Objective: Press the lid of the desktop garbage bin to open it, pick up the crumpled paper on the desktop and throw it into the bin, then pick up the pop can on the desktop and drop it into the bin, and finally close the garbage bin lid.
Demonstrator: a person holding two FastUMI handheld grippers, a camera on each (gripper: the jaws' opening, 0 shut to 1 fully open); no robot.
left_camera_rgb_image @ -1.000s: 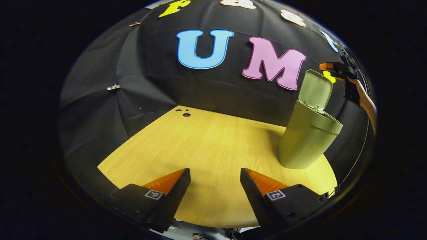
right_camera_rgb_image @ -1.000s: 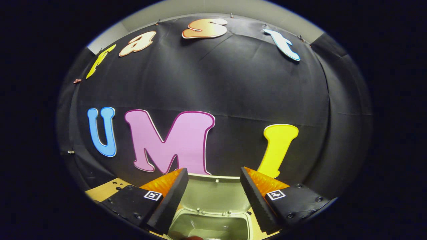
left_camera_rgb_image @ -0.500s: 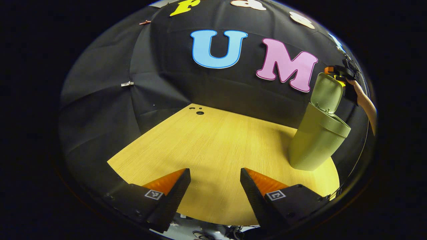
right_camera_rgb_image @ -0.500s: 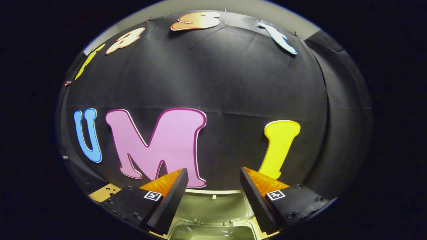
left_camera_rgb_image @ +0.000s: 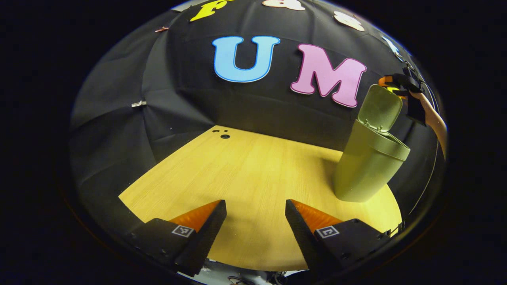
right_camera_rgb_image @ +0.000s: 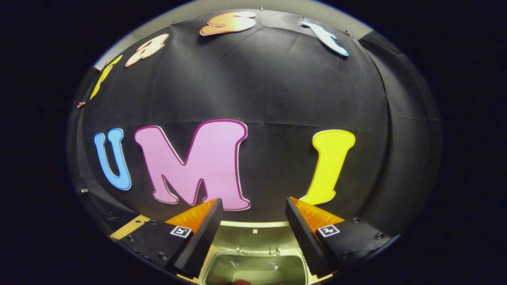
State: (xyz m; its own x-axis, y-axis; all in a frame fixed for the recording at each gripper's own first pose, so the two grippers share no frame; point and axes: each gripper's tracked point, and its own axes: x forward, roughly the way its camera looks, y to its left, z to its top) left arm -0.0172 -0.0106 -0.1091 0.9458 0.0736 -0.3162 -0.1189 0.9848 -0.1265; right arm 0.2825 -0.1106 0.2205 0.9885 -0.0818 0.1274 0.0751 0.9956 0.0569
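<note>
Right now your left gripper [left_camera_rgb_image: 255, 215] is hanging over the wooden table [left_camera_rgb_image: 245, 174] with its fingers spread wide, gripping nothing. Farther off to its right, the green bin [left_camera_rgb_image: 366, 166] is standing on the table with its lid [left_camera_rgb_image: 379, 107] tipped up. Your right gripper [right_camera_rgb_image: 252, 215] is hovering just above that bin's open mouth, fingers also spread and empty, facing the booth wall.

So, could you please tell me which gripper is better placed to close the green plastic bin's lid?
Right. The right gripper is open above the green plastic bin's raised lid; the left gripper sits apart over the wooden table.
</note>
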